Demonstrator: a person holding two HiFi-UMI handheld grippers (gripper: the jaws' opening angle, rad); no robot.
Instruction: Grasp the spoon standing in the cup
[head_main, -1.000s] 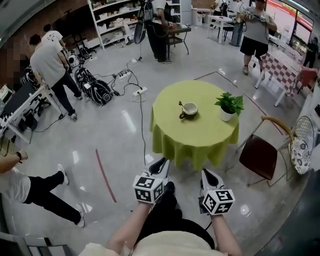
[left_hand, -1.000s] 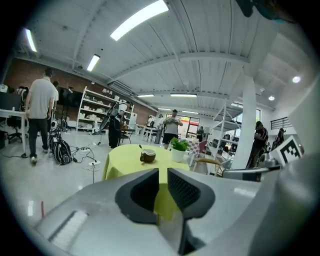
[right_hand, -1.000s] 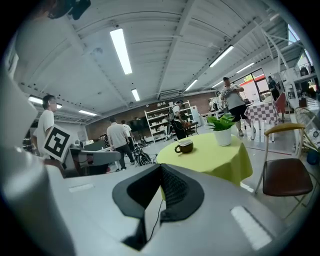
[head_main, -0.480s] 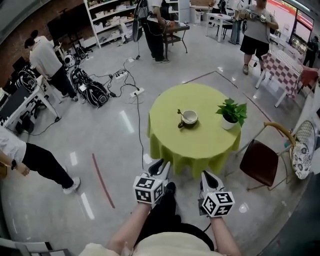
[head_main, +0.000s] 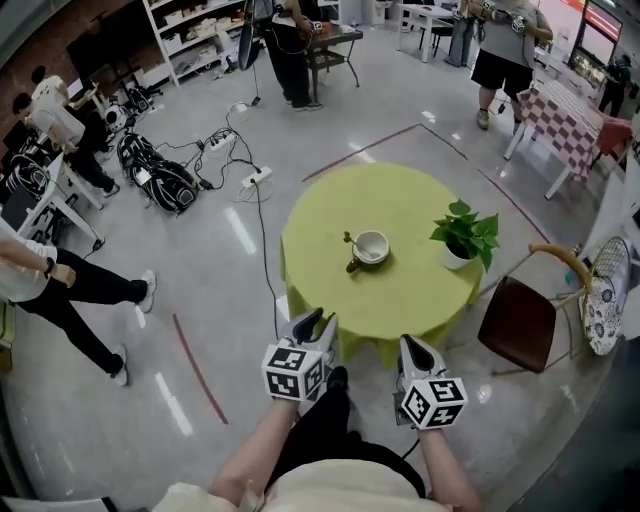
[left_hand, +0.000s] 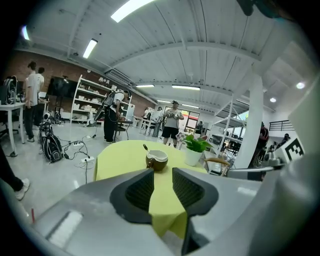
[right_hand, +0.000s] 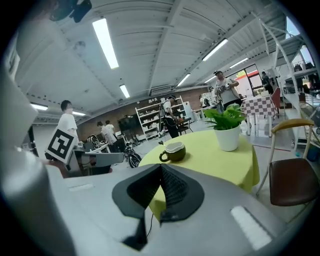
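A dark cup with a white inside (head_main: 369, 247) stands near the middle of a round table under a lime-green cloth (head_main: 330, 225). A dark spoon (head_main: 350, 241) stands in the cup, its handle leaning out to the left; it shows again as the spoon (left_hand: 145, 148) and cup (left_hand: 157, 160) (right_hand: 173, 150). Both grippers hang short of the table's near edge. My left gripper (head_main: 310, 325) (left_hand: 162, 187) has its jaws opening, with nothing between them. My right gripper (head_main: 413, 350) (right_hand: 161, 186) has its jaws together and holds nothing.
A potted plant (head_main: 462, 233) stands on the table's right part. A brown chair (head_main: 520, 315) sits right of the table. Cables and a power strip (head_main: 250, 178) lie on the floor at left. Several people stand around, one at the far left (head_main: 60, 280).
The view has drawn nearer the table. The left gripper's jaws have spread apart. The person at left has walked on.
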